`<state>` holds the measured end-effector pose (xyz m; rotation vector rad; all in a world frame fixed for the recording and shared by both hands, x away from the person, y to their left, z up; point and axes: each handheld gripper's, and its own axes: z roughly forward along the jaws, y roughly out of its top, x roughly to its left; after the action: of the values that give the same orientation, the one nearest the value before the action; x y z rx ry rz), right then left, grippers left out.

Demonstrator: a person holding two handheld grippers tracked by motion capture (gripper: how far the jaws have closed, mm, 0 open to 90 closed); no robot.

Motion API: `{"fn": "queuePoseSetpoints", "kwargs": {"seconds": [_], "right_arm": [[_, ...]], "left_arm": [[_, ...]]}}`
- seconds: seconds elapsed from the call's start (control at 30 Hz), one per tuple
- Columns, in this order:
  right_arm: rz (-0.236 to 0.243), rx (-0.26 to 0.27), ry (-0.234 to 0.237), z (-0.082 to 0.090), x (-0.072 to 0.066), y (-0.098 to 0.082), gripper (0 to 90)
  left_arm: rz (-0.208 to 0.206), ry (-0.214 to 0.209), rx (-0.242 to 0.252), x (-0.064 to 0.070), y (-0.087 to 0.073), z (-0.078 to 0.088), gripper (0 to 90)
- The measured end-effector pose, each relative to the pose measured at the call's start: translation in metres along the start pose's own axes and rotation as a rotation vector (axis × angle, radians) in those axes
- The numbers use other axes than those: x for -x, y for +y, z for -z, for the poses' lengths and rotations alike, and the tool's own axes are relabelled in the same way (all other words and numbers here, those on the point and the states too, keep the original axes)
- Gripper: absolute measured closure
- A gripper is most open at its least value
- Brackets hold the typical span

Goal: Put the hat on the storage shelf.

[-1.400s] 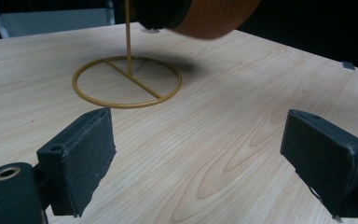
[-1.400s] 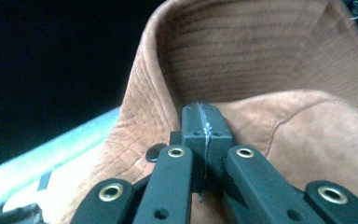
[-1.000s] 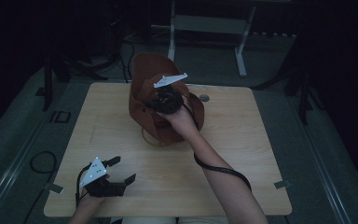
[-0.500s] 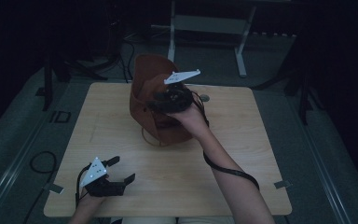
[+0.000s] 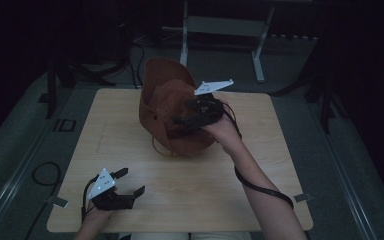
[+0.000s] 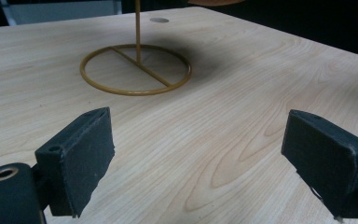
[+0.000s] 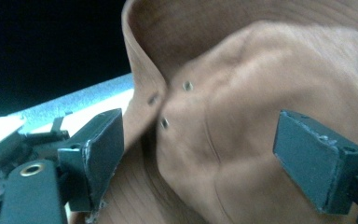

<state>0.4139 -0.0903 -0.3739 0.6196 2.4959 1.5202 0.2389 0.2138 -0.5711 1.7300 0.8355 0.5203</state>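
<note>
Above the thin gold wire ring-base stand (image 6: 136, 70), a brown suede brimmed hat (image 5: 167, 107) is perching; right tongs (image 7: 214, 163), spread, are bracketing its crown, likely about to pinch. Left tongs (image 5: 130, 184), spread, are resting on the pale wooden counter (image 5: 275, 165) nearside of the stand.

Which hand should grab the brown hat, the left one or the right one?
The right one, probably. The right gripper is up against the brown hat on its stand, jaws open with the crown between them. The left gripper rests open near the table's front edge, far from the hat.

High view overlooks the table (image 5: 190, 190); tool views sit close.
</note>
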Motion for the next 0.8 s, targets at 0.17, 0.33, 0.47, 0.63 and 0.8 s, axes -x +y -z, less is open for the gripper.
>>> {"fn": "queuePoseSetpoints", "kwargs": {"seconds": [0.17,0.33,0.47,0.63,0.8], "right_arm": [[0.001,-0.015,-0.032,0.013,0.006,-0.016,17.4],[-0.015,-0.008,-0.065,0.028,0.012,-0.036,17.4],[-0.032,-0.004,-0.08,0.043,0.017,-0.053,17.6],[-0.048,-0.009,-0.105,0.059,0.023,-0.076,17.6],[-0.059,-0.016,-0.128,0.071,0.025,-0.101,17.6]], "left_arm": [[0.002,0.003,-0.001,-0.001,0.0,0.0,9.9],[0.003,0.005,0.0,-0.001,-0.001,0.0,9.9],[0.004,0.005,-0.005,-0.001,-0.002,-0.001,9.9],[0.009,0.005,-0.008,-0.002,-0.002,-0.003,9.9],[0.009,0.003,-0.012,-0.002,-0.002,-0.003,9.9]]}}
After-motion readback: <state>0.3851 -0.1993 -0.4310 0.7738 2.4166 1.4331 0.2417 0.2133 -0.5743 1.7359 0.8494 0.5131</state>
